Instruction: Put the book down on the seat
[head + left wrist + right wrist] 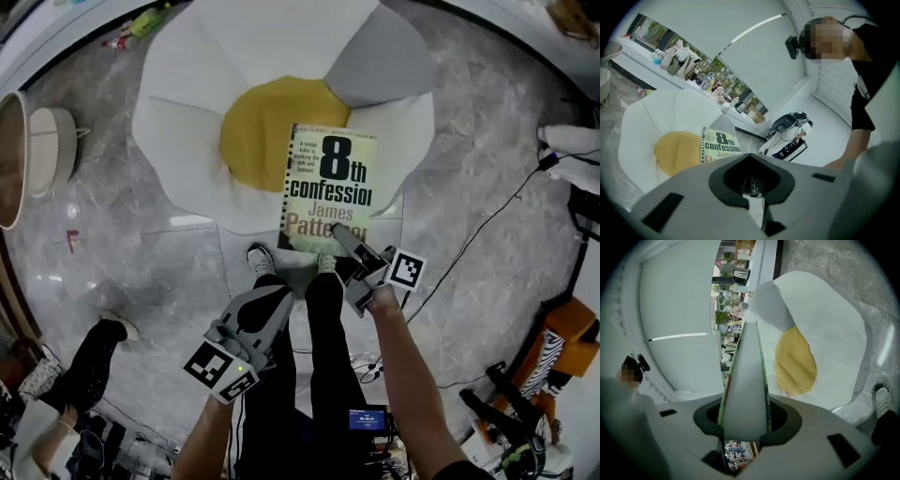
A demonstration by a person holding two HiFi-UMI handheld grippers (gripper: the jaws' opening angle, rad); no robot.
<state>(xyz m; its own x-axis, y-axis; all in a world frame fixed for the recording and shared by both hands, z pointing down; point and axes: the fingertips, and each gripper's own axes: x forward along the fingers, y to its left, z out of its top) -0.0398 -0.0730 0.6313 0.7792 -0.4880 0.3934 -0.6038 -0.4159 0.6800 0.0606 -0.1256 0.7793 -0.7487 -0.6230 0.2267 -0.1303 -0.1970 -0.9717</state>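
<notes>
Right claw (343,234) clamped on the lower edge of the book (328,187), cover facing up toward the head camera; in the right gripper view the book (745,390) runs edge-on between the jaws; it is over the near rim of the white seat (187,112), partly over the yellow centre (258,127); contact with the cushion cannot be told; left claw (269,298) low beside the person's legs, jaws together, holding nothing; grey marble floor (487,122) around the seat.
</notes>
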